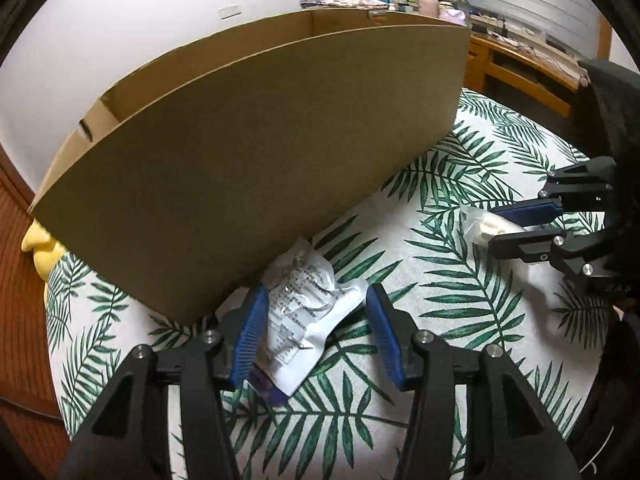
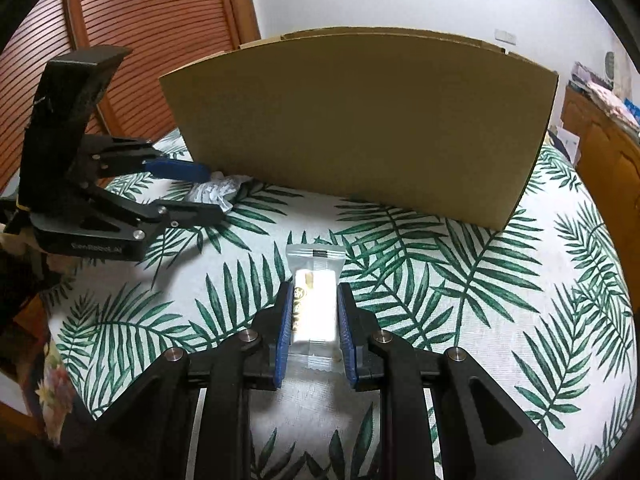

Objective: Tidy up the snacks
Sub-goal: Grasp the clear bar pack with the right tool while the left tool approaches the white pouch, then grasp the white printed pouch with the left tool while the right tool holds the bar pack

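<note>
Left tool stands apart around a crinkled silver-white printed snack pouch; left pad touches it, right pad clear. Pouch lies on the palm-leaf-print cloth of the worktop, against the foot of the open brown cardboard box. Right tool is clamped on a clear-wrapped white snack bar, held near the box front

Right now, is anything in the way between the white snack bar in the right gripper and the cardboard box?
Only the box's own tall front wall. The wrapped snack bar, clamped in the right gripper, sits in front of the cardboard box, with bare leaf-print tablecloth between them. It would probably have to go up over the wall.
</note>
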The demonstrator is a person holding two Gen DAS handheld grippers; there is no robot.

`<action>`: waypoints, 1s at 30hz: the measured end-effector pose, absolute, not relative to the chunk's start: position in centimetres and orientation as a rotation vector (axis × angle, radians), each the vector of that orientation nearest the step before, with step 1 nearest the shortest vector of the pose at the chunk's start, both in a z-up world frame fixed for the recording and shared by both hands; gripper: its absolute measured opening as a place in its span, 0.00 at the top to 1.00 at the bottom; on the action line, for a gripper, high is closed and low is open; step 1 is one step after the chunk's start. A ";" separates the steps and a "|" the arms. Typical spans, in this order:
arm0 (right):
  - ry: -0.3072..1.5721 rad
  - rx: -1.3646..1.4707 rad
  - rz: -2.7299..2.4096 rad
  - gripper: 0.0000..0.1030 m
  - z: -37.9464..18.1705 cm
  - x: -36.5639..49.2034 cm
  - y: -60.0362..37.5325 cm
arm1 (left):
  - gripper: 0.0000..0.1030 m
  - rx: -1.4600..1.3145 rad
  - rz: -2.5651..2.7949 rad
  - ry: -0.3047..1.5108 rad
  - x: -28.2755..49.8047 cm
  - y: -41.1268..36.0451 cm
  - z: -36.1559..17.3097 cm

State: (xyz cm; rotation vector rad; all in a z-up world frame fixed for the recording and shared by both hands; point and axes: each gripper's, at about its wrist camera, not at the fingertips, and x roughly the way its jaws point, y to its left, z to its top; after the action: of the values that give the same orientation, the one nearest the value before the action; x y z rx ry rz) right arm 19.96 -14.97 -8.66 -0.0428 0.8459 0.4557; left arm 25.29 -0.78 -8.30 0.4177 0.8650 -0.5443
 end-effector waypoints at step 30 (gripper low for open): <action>0.848 -0.034 0.480 0.81 -8.7 20.0 -16.0 | 0.44 0.530 -0.570 0.854 25.2 -1.2 -9.1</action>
State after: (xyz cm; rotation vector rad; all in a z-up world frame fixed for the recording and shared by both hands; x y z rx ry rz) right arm 19.97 -15.98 -8.70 -0.0343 0.8483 0.4799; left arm 25.16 -1.19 -9.06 0.5300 0.8539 -0.5703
